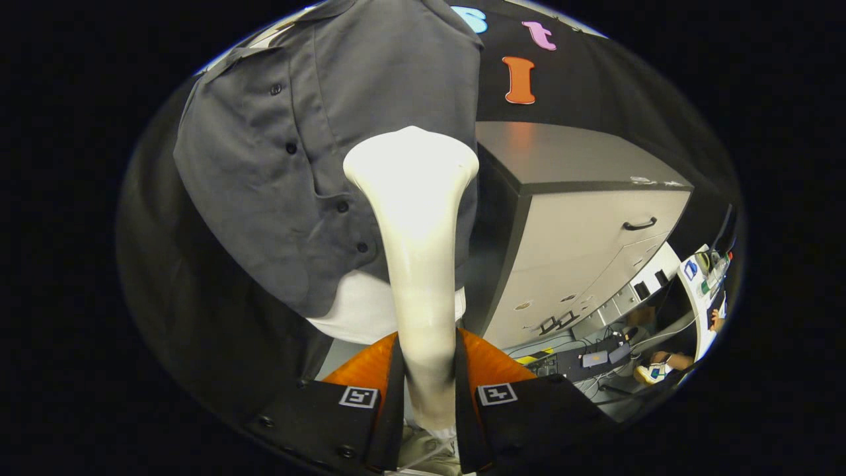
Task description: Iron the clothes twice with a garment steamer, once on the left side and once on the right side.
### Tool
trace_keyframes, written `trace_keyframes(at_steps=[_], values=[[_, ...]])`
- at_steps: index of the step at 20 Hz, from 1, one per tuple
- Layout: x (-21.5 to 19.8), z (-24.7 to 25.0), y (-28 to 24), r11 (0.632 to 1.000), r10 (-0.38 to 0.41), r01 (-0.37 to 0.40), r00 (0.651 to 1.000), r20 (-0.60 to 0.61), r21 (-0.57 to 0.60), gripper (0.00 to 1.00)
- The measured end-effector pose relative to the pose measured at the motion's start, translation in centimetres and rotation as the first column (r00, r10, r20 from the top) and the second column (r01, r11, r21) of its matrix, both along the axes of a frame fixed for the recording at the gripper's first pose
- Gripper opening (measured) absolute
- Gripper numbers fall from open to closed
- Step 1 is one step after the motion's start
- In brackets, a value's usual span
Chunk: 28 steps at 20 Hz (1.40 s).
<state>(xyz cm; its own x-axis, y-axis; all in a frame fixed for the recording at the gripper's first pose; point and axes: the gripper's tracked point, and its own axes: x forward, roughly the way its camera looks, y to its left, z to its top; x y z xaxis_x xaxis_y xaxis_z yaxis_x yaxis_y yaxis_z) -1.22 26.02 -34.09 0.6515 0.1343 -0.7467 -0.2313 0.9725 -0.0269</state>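
Note:
A grey button-up shirt point(277, 165) hangs ahead, its button placket running down past the steamer head. A white layer point(360, 311) shows under its lower hem. My gripper point(428, 390) is shut on the cream garment steamer point(416, 218), both fingers pressing on its narrow handle. The steamer's wide head rises beyond the fingers and lies over the right part of the shirt front. Whether the head touches the cloth cannot be told.
A grey cabinet point(581, 244) with a black handle point(639, 225) stands just right of the shirt. Beyond it are a desk with cables and devices point(595, 360) and a person's hand point(661, 367). Black booth cloth point(178, 311) hangs left of the shirt.

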Motion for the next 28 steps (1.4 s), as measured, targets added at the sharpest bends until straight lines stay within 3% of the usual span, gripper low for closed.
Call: trace_keyframes(at_steps=[11, 28], values=[[-0.3, 10.3, 7.7, 0.999, 0.003, -0.011, 0.981, 0.193, 0.042, 0.41], [0.4, 17.6, 18.4, 0.989, 0.089, -0.128, 0.921, 0.38, 0.08, 0.41]])
